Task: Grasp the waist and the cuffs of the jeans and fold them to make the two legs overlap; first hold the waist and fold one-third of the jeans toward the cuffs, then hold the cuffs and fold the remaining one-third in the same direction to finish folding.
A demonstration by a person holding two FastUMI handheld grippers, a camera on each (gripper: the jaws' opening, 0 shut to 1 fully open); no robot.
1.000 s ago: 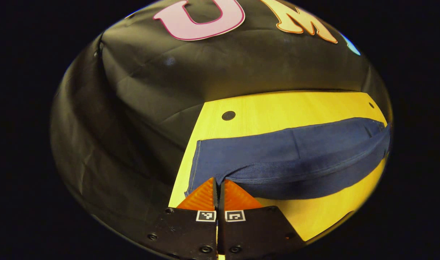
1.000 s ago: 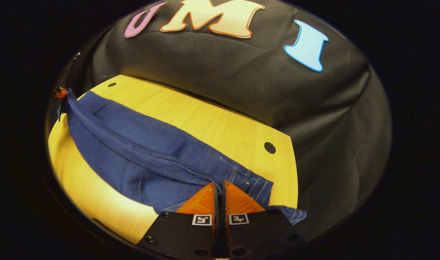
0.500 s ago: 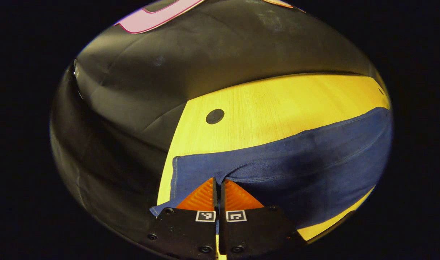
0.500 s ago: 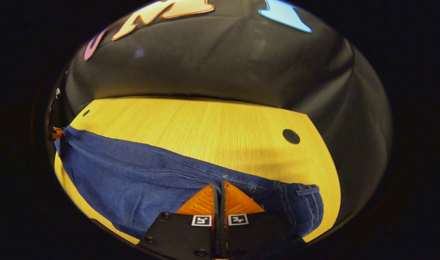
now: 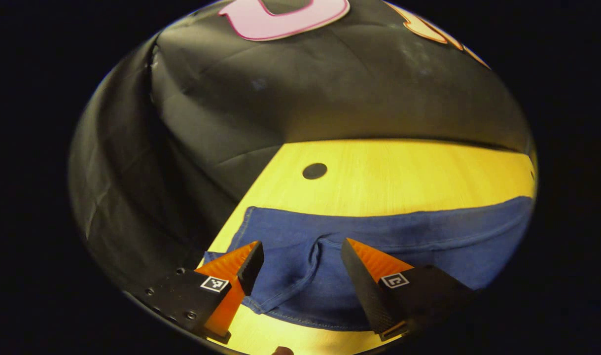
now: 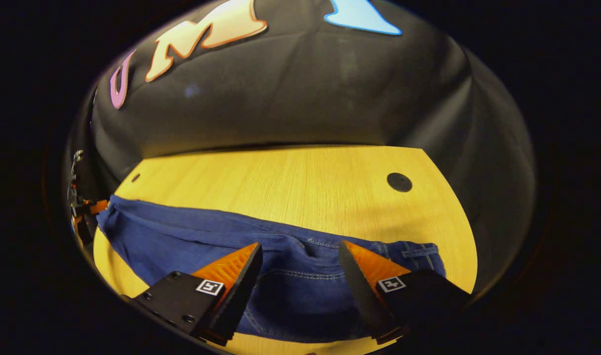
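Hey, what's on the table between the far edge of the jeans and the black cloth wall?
Bare wooden table, apart from one dark round hole near its right side in the right gripper view. Nothing else lies between the jeans and the wall.

A pale wooden worktop point(image 5: 404, 172) stretches ahead of the left claw point(image 5: 300, 256), ending at the black cloth wall point(image 5: 290, 93) beyond; a round dark hole point(image 5: 314, 171) sits in it, ahead and slightly right; ahead of the right claw point(image 6: 300, 261), another hole point(image 6: 399, 182) lies further right.
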